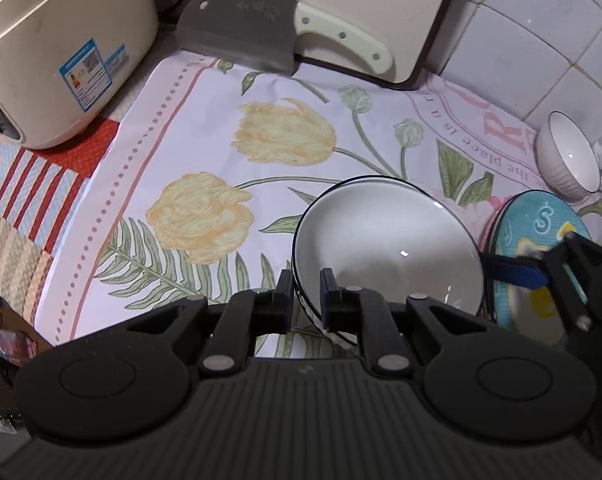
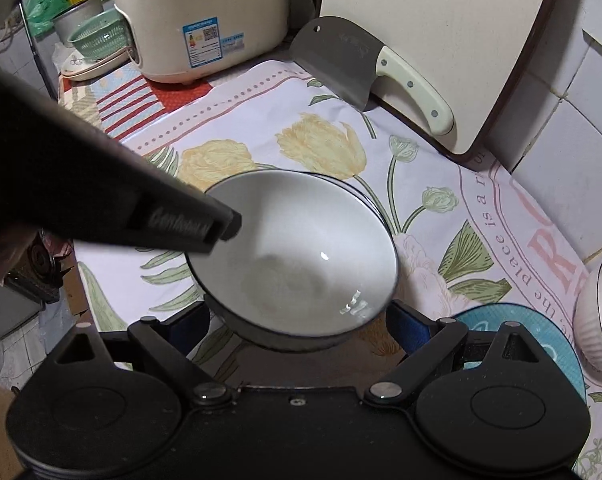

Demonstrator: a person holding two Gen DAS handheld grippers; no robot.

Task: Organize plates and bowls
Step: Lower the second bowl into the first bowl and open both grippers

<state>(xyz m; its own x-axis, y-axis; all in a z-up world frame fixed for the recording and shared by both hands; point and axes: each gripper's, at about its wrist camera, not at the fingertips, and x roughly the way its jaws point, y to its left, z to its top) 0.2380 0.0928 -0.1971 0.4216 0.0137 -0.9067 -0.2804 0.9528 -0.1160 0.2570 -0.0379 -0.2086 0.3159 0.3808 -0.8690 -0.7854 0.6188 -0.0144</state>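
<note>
Cream rice cooker (image 1: 61, 52) stands far left on the bench. Left gripper (image 1: 307, 300) pinches the near rim of the white bowl (image 1: 389, 244) between nearly closed fingers. Right gripper (image 2: 297, 320), fingers wide, flanks that bowl above the blue plate (image 1: 541, 232); a ribbed bowl (image 1: 569, 156) leans far right.

Counter spread with a floral tablecloth (image 1: 189, 128). On it: cream rice cooker (image 1: 61, 40), blue plate (image 1: 541, 232), tipped ribbed bowl (image 1: 565, 156). Cleaver (image 1: 237, 32) and cutting board (image 1: 401, 8) stand against the wall.
</note>
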